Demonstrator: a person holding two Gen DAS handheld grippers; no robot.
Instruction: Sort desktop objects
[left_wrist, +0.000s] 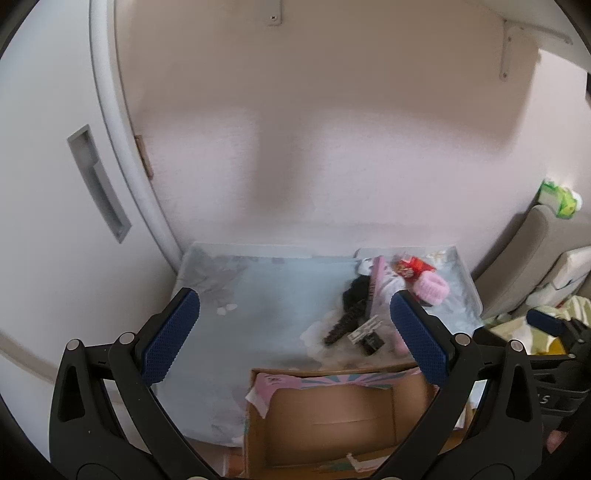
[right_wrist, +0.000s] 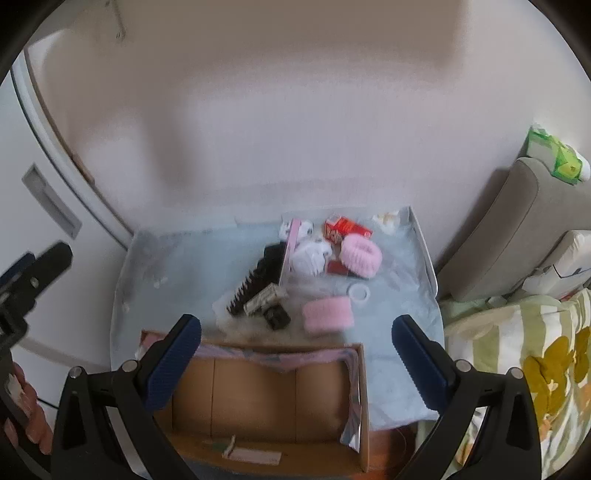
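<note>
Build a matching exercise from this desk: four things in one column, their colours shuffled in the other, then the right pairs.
Things:
1. cardboard box
2. fuzzy band nearest the box
3. toothed hair clip
4. snack packet

Colours:
A. red
B. black
C. brown
D. pink

Pairs: 1-C, 2-D, 3-B, 4-A

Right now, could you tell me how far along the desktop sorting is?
Nothing looks sorted yet: the cardboard box appears empty. Nothing is in hand, with the left tongs and right tongs open. Left on the table: pink scrunchies, black comb, red packet and the rest.
</note>
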